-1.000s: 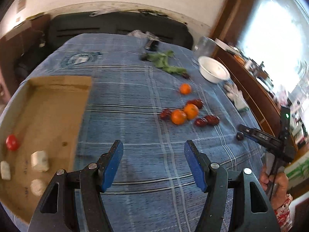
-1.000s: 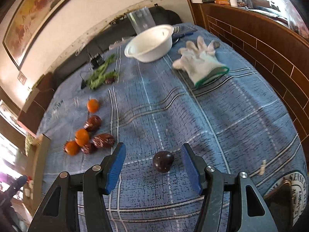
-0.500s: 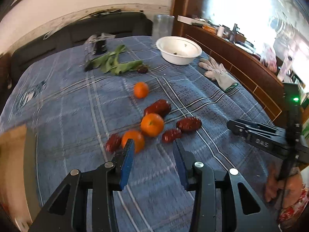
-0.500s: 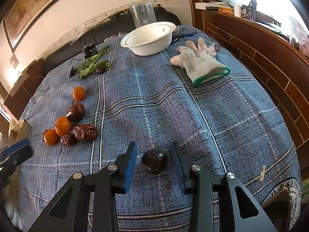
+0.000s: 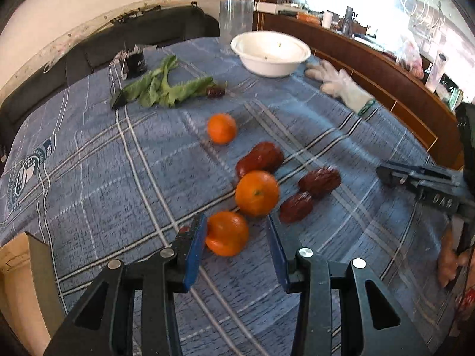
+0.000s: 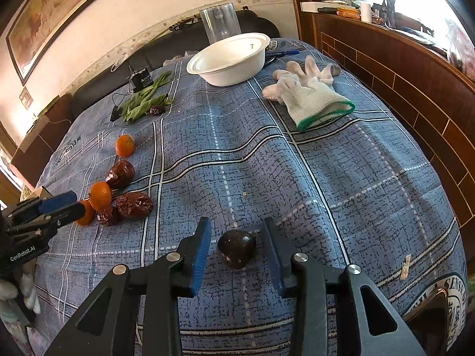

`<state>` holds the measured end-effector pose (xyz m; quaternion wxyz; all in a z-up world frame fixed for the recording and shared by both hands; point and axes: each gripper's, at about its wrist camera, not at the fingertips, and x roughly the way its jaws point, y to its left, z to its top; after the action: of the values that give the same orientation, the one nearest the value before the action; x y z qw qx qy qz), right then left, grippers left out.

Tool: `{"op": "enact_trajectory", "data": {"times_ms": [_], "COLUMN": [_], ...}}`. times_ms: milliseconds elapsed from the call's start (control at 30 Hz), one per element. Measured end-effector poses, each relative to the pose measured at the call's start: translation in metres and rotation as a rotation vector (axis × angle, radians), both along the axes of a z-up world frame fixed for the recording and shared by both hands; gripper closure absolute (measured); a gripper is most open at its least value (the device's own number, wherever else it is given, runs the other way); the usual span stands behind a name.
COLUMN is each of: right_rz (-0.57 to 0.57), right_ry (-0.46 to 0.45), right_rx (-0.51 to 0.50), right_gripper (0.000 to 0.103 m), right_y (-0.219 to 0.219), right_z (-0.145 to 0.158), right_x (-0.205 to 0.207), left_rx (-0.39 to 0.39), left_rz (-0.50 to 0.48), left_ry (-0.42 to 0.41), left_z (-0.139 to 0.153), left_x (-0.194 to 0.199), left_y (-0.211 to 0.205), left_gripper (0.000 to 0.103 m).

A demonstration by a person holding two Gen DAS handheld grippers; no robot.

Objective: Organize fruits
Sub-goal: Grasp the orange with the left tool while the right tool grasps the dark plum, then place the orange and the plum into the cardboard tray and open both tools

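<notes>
Oranges: I count three on the blue plaid tablecloth (image 5: 89,160). The far orange (image 5: 222,128) sits alone, the middle orange (image 5: 257,192) touches a red date, and the near orange (image 5: 227,233) lies between the jaws of the left gripper (image 5: 235,222). Those jaws have just been closing and stand narrowed. The orange rests against the left pad, with a gap to the right pad, so it is not pinched.

Four red dates show plainly. Three of them (image 5: 259,158) are clustered around the middle orange, and the fourth date (image 5: 216,92) lies far off, beside a bunch of green leaves (image 5: 166,89). A scrap of red peeks out behind the left finger; I cannot tell what it is.

Well to the right, one dark round fruit (image 6: 237,248) lies on the cloth between the jaws of the right gripper (image 6: 237,222). These too have just been closing, and a sliver of cloth shows on either side, so they are not gripping.

At the far end stand one white bowl (image 6: 228,59) and one clear cup (image 6: 220,23). White gloves (image 6: 308,92) lie to the bowl's right. A cardboard box (image 5: 12,261) edges in at the near left.
</notes>
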<state>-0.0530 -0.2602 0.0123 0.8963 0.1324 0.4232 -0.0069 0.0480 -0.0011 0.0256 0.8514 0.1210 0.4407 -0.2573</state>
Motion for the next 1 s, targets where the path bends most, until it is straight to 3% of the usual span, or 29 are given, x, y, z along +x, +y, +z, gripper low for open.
{"op": "enact_trajectory", "data": {"times_ms": [200,333,367,433,567,700,933,1000], "right_rz": [0.000,0.001,0.001,0.005,0.010,0.033,0.086,0.101], "right_ry": [-0.001,-0.001,-0.002,0.000,-0.009,-0.038,-0.062,-0.066], "right_rx": [-0.007,-0.014,-0.015,-0.013,0.022,0.143,0.499,0.559], "right_gripper": [0.065,0.065,0.067,0.077,0.078,0.078,0.078,0.078], "right_y": [0.002,0.002,0.002,0.002,-0.001,-0.008,-0.031,-0.031], "right_z": [0.000,-0.001,-0.001,-0.001,-0.001,0.001,-0.008,-0.010], "right_x": [0.000,-0.001,0.000,-0.001,-0.004,-0.006,-0.004,-0.004], "left_rx": [0.003,0.060,0.060,0.053,0.018,-0.043,-0.205,-0.250], "left_rz": [0.007,0.022,0.029,0.049,0.086,0.126,0.200,0.234], "left_ry": [0.020,-0.004,-0.008,-0.006,-0.001,-0.010,-0.004,0.004], "left_z": [-0.006,-0.014,-0.015,-0.014,-0.010,0.003,0.033,0.039], "left_x": [0.007,0.007,0.006,0.006,-0.002,-0.021,-0.062,-0.072], "left_y": [0.006,-0.002,-0.003,-0.003,0.000,0.010,0.049,0.066], "left_gripper": [0.064,0.067,0.073,0.074,0.074,0.074,0.074,0.074]}}
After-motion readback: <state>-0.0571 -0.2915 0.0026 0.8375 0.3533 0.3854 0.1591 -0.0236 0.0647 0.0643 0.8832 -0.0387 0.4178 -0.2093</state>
